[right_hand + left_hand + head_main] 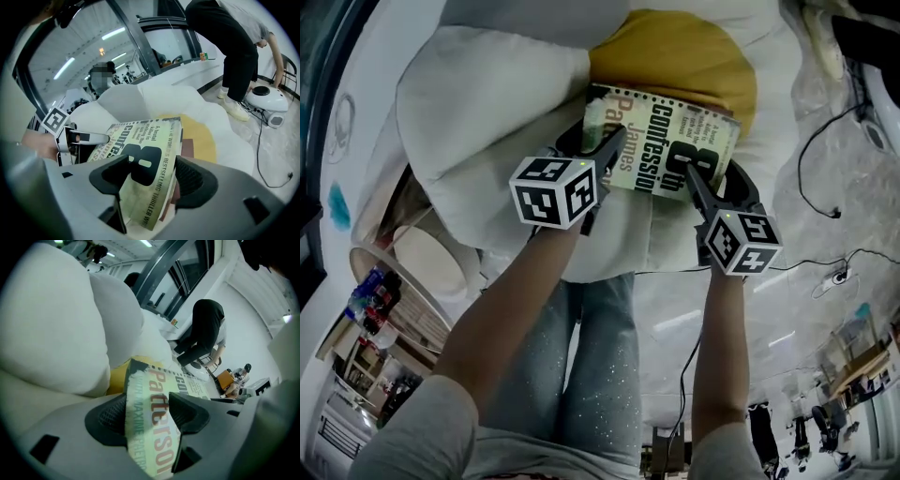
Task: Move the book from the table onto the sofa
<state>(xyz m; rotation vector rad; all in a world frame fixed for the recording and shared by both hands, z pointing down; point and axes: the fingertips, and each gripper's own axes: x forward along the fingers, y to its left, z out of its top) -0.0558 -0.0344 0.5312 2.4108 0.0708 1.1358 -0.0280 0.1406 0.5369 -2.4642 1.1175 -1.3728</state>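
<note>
book (675, 141) between left hand-held gripper (595, 141) and right hand-held gripper (717, 178), over sofa cushions (487, 112)

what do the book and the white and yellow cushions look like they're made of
Pale green paperback book: paper with a thin card cover, matte and worn-looking; page edges show. Big white cushion: probably soft matte fabric, puffy with rounded folds. Yellow cushion: likely cloth too, matte; weave not visible.

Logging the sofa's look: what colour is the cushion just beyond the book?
Mustard yellow. The cushion beyond the book shows best in the head view.
</note>
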